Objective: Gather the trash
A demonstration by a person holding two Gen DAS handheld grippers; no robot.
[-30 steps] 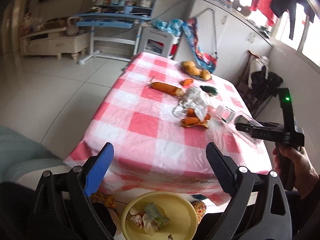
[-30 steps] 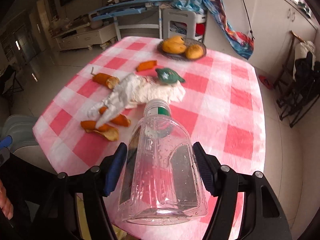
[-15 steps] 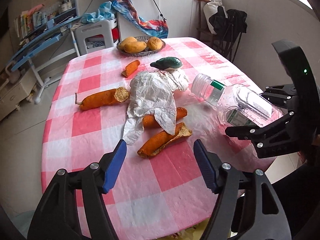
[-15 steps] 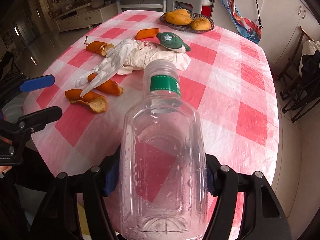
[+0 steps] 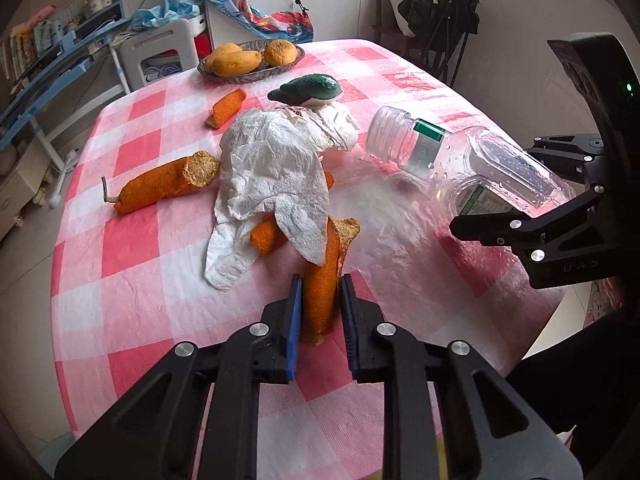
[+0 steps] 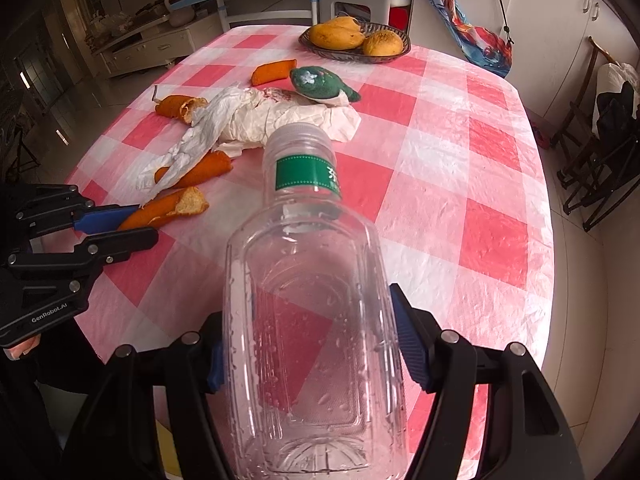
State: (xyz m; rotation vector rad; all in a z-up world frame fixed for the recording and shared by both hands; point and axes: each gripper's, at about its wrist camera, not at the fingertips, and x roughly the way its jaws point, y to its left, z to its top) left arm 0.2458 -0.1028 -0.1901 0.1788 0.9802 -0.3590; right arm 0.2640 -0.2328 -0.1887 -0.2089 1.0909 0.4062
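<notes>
Far end of the long orange peel strip (image 5: 320,288) is hidden under the crumpled white paper towel (image 5: 272,176) on the pink-checked desk (image 5: 132,240). Near end is clamped by the left hand-held gripper (image 5: 320,320). Clear capless plastic bottle (image 6: 308,320) is clamped in the right hand-held gripper (image 6: 308,344), above the desk edge.

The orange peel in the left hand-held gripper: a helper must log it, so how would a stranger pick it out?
On the pink checked table, find the crumpled white tissue. At its near end lies the orange peel; alone among the peels, it sits between the blue pads of the left hand-held gripper.
</notes>
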